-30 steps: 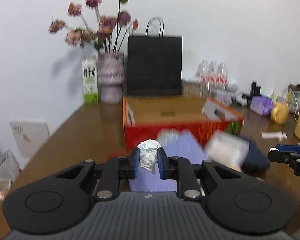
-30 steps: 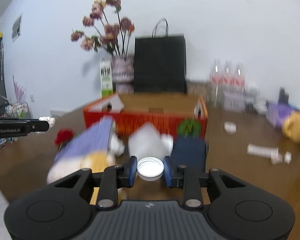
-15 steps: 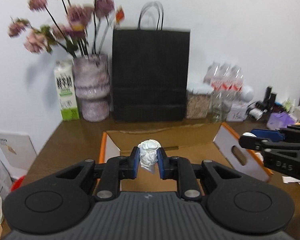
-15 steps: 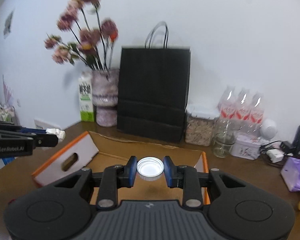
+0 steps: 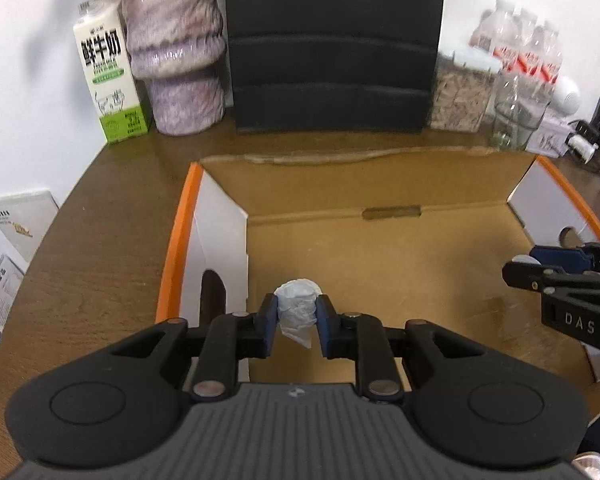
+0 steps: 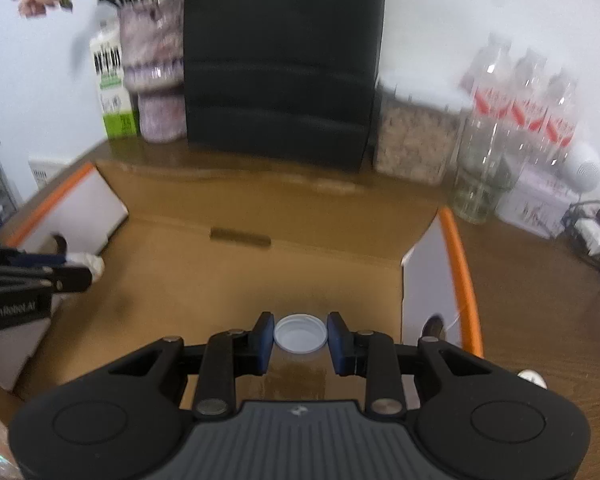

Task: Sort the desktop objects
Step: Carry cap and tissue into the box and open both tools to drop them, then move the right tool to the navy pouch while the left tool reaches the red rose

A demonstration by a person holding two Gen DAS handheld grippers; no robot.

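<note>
The left gripper [image 5: 298, 326] is pinching a crumpled white paper ball [image 5: 297, 312] between its blue pads, the jaws closed onto it, and is hovering over the near left part of the open orange-edged cardboard box [image 5: 182, 240]. The right gripper [image 6: 300, 338] is sitting with its jaws closed around a round white plastic bottle cap [image 6: 300, 333], open side up, above the near right part of the same box, close to its white right wall. In the left wrist view the right gripper is showing at the right edge; in the right wrist view the left one is showing at the left edge with the paper ball at its tip.

Judging from this, the drop-off step is in hand: both items are being held over the bare brown box floor. The next move calls for parting each pair of jaws so the ball and cap fall inside, well within the walls.

The box is resting on a brown wooden desk [image 5: 100, 216]. Along the far edge, left to right, are standing a green-and-white milk carton [image 5: 110, 68], a mottled purple ceramic vase [image 5: 176, 48] with flowers, a black paper bag [image 5: 332, 40], a clear container of grain [image 5: 460, 96] and clear plastic water bottles [image 6: 524, 92], all against a white wall
</note>
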